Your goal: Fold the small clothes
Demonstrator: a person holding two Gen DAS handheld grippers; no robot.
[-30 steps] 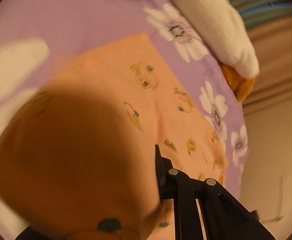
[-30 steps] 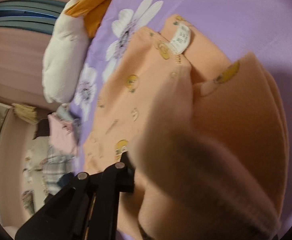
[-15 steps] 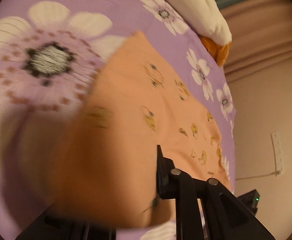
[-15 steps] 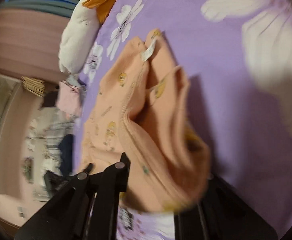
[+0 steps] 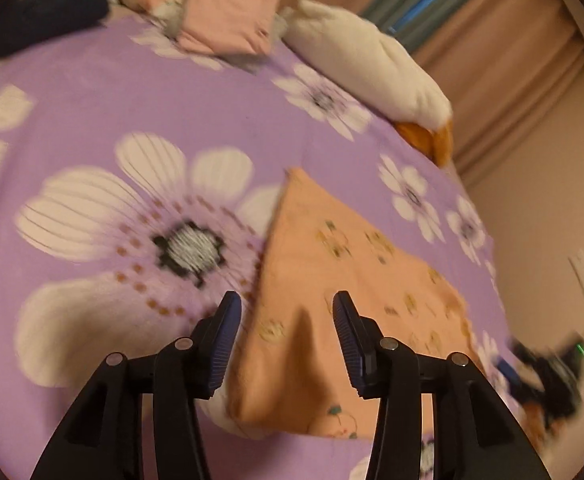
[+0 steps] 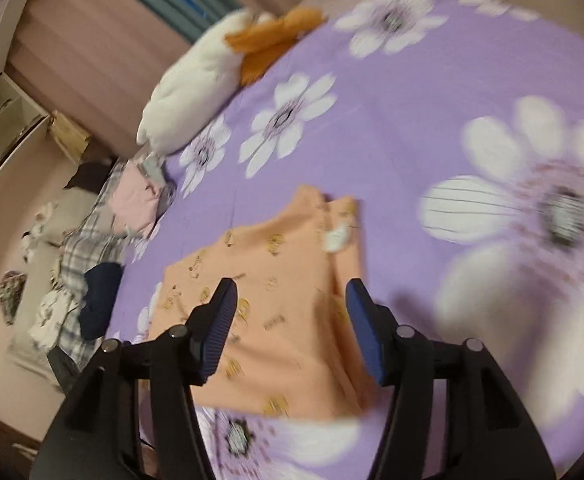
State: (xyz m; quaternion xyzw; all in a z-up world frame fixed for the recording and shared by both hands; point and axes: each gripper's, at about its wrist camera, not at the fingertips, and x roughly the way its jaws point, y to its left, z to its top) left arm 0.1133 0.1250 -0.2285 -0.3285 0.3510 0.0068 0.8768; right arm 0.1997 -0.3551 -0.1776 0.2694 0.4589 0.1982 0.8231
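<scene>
A purple bedspread printed with big white flowers covers the whole bed and fills most of both views. At its far edge, against the pinkish curtains, lies a long white plush toy with an orange end, stretched along the side of the bed. Past it, at the corner of the bedspread, sits a small stack of folded clothes, a pink folded piece on top, with a dark navy garment beside it on a plaid cloth. Nearer to me, the orange garment, printed with little yellow cartoon figures, lies flat on the bedspread close to the bed's near edge, doubled over so that one layer rests on another; in the right wrist view a white label shows at its neckline end, which points away from the grippers. The left gripper hangs just above the garment's near edge with its two blue-padded jaws spread wide and nothing between them. The right gripper hangs over the other part of the same garment, its jaws likewise released and spread, gripping no cloth. Both views are blurred, so I cannot tell whether either gripper's tips brush the fabric.
</scene>
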